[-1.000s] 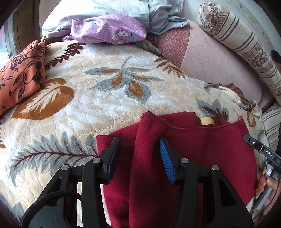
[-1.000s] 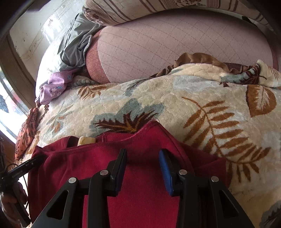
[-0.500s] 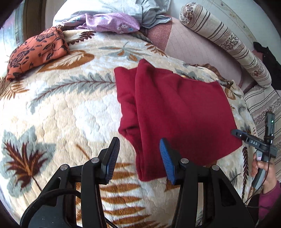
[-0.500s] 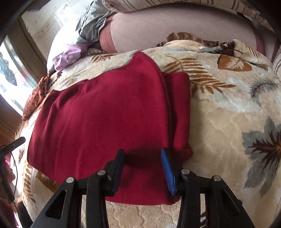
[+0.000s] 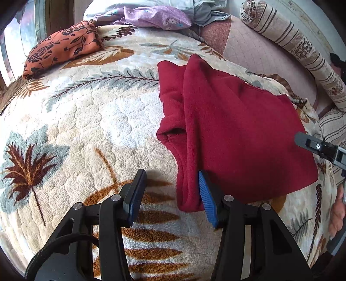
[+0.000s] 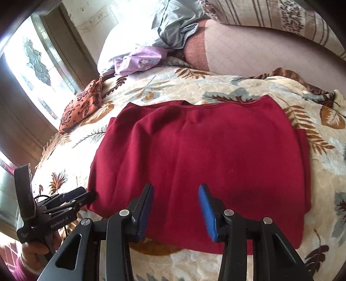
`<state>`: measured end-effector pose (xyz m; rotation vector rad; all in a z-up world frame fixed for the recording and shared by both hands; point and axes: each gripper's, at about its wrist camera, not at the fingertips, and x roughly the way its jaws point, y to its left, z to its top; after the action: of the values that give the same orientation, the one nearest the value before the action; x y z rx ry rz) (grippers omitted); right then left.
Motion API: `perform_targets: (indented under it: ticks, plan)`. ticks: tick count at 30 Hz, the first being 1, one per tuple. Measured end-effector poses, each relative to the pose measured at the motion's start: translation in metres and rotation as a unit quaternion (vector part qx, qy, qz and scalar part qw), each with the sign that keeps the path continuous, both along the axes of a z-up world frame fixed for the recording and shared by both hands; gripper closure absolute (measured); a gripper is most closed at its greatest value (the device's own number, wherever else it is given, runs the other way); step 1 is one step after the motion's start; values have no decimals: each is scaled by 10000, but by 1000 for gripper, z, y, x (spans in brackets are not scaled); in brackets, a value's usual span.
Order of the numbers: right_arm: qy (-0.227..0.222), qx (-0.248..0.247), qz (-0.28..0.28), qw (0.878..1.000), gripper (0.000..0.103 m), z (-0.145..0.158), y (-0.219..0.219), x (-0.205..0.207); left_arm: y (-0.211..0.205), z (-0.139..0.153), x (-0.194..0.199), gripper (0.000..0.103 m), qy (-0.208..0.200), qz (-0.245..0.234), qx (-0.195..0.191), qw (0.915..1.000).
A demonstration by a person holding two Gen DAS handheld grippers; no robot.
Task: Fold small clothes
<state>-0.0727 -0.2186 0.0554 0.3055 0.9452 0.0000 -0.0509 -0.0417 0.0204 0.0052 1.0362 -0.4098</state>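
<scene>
From my left gripper I count one dark red garment, one orange flowered cloth at the far left, one purple flowered cloth at the top and one striped bolster along the right, all on or beside the leaf-patterned blanket. The red garment lies flat on the blanket, its side folded in so a sleeve opening shows along its left edge; its near left corner sits between my pads, touching only the blue right one, so these jaws stand apart and grip nothing, having just opened a little. My right gripper pokes in at the right edge, mostly cut off. From my right gripper the same single red garment spreads wide across the blanket, roughly rectangular, neckline at the far edge. My jaws hang parted above its near edge, holding nothing. The left gripper shows low left at the garment's corner; its fingertips are hard to make out.
</scene>
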Motion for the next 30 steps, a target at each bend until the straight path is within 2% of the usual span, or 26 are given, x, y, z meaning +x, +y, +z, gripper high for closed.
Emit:
perform_targets:
  ticks: [5,14,19,23,25,26,29,30]
  plan:
    - [-32,137,219,9997,62,-2,31,45,2,-2,5,48,-80,-88,-62,9999]
    - [2,-132,606,9981,60,1,78,134,0,-5,16,42,-92,-148,-106,9998]
    - [295,-207,785,9963,60,-13,98,172,0,-5,20,41,-93,-175,-83,9998]
    - [635,-537,739,9938,60,-37,101,194,11,-4,27,41,73,-97,-402,9991]
    - [601,-607,600,9945,66,-42,94,199,16,-3,30,41,144,-37,-547,9984]
    - [569,-602,569,9949,74,-43,91,201,18,-3,31,41,171,-11,-601,9980]
    - [508,-599,644,9948,89,-39,89,204,20,-1,33,41,193,41,-656,9977]
    - [501,-649,700,9942,91,-37,91,205,21,0,33,41,182,57,-651,9977]
